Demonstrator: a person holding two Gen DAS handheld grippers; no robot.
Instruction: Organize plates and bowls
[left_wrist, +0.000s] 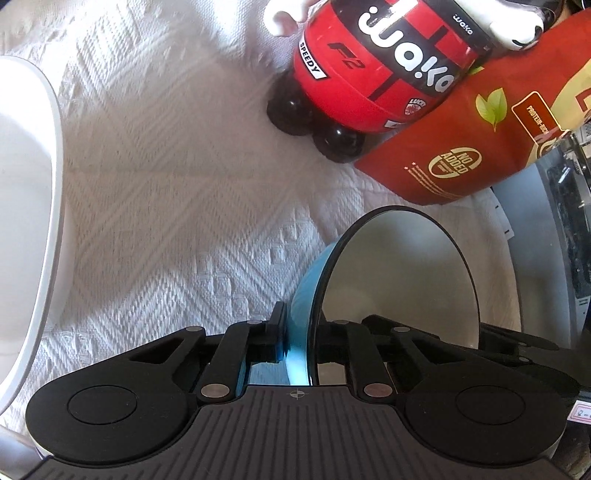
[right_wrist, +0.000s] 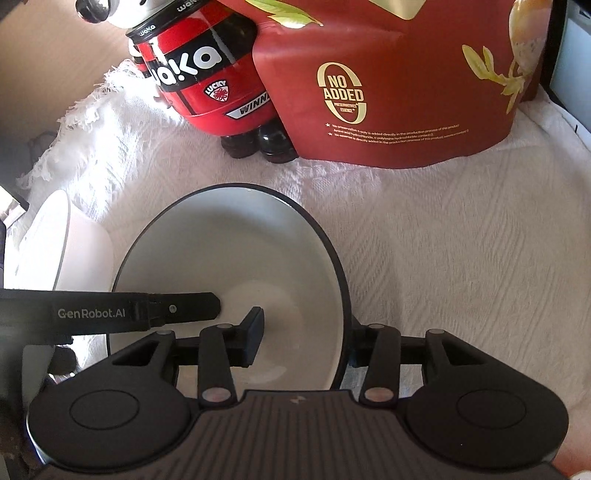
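Note:
A bowl, blue outside and pale grey inside with a dark rim, is held between both grippers. In the left wrist view my left gripper is shut on the bowl's rim, which stands on edge. In the right wrist view my right gripper straddles the right side of the same bowl, one finger inside and the other outside; its jaws are wide. The left gripper's finger reaches in from the left. A white bowl sits to the left and shows at the left edge of the left wrist view.
A red Waka figurine and a dark red food bag stand at the back on the white woven cloth. Both also show in the left wrist view, the figurine and the bag. The cloth's fringed edge is at the far left.

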